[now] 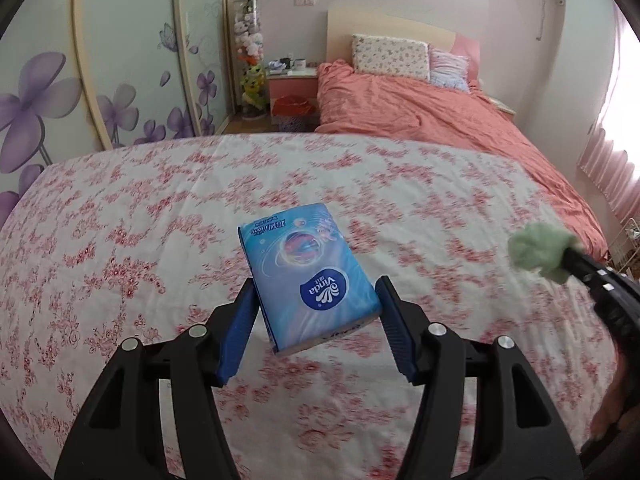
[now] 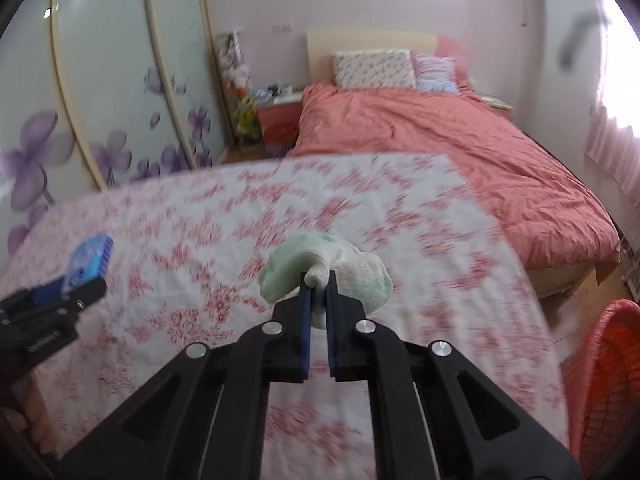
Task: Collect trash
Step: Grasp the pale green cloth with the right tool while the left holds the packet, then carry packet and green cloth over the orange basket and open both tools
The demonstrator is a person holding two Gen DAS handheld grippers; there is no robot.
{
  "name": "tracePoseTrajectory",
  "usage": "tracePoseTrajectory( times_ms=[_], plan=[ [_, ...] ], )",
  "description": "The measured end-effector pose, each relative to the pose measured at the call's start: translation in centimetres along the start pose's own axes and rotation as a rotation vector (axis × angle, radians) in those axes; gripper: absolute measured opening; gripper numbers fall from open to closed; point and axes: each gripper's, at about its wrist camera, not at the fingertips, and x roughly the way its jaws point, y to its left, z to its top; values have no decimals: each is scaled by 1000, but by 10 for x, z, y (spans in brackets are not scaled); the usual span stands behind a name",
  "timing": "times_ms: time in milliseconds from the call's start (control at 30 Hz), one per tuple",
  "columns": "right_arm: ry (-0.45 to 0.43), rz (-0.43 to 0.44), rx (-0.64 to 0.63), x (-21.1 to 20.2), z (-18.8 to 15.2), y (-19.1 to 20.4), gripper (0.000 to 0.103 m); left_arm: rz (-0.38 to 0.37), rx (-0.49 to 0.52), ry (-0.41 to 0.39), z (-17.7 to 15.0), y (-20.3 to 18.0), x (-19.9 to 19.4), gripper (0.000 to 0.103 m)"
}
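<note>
Well apart, laden claws above bedsheet

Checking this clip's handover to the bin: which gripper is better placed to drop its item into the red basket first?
Right, probably. The right gripper is shut on the green-white wad, and the red basket sits at its lower right. The left gripper holds the tissue pack farther left over the floral bedspread.
</note>
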Motion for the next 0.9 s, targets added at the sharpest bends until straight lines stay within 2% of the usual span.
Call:
tracePoseTrajectory(
  times_ms=[167, 400, 900],
  plan=[
    [-71, -25, 42, -46, 4, -26, 7, -43, 27, -36, 0, -24, -23, 60],
    [-139, -74, 93, -107, -7, -60, 7, -107, 84, -73, -5, -65, -52, 60],
    [-225, -166, 198, -178, -32, -136, 7, -273, 222, -103, -24, -163, -86, 60]
  ],
)
